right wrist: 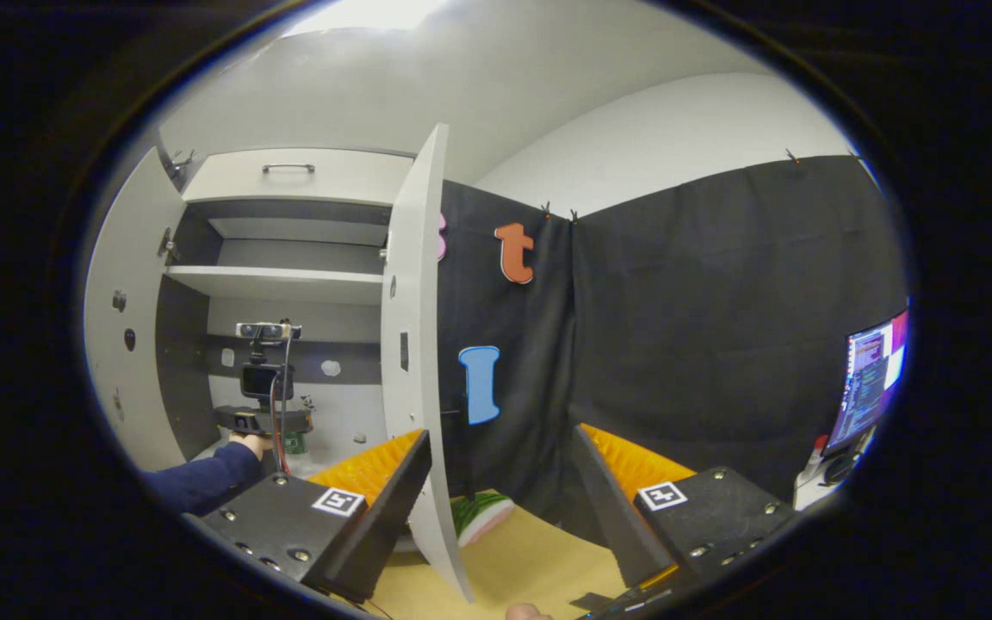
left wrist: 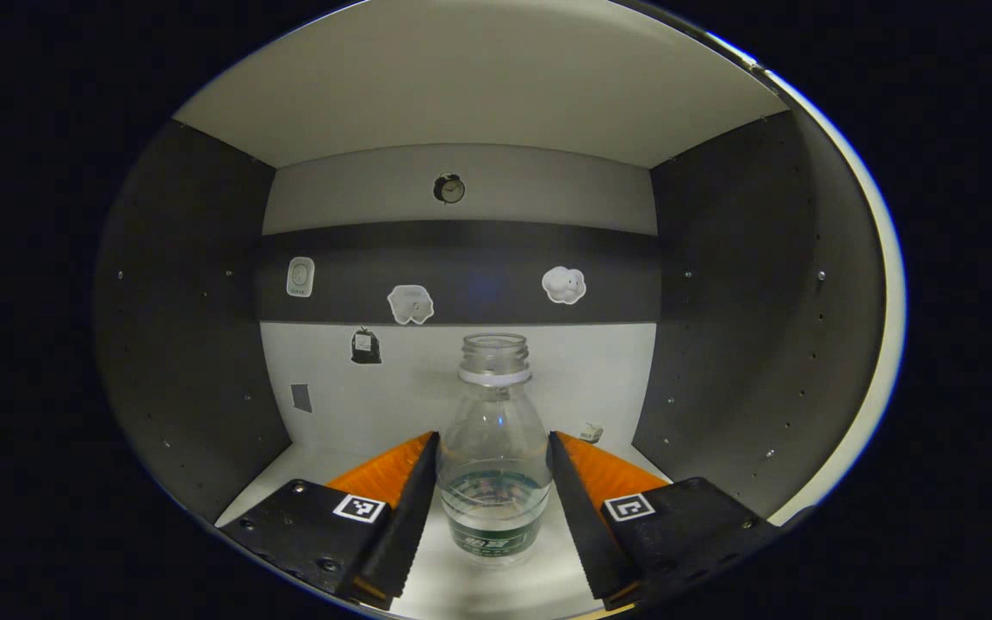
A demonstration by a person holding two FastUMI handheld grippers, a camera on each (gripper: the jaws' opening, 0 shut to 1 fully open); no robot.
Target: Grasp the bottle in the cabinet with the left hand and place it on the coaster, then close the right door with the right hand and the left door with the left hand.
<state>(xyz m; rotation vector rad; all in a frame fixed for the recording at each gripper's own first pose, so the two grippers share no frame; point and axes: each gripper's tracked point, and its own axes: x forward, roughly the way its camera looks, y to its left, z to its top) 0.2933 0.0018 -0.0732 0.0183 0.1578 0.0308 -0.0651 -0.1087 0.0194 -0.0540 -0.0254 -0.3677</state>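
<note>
Bottle [left wrist: 494, 456] upright on cabinet floor [left wrist: 306, 469], capless, between left gripper [left wrist: 494, 508] fingers, which look touching or nearly; can't tell if clamped. Step: grasping. Next: squeeze, lift out toward coaster. Right gripper [right wrist: 500, 491] open, empty, near right door [right wrist: 414, 344].

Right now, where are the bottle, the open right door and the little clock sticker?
bottle [left wrist: 493, 448]: left gripper view, clear body.
right door [right wrist: 414, 344]: right gripper view, inner face.
clock sticker [left wrist: 449, 189]: left gripper view, its dial.
</note>
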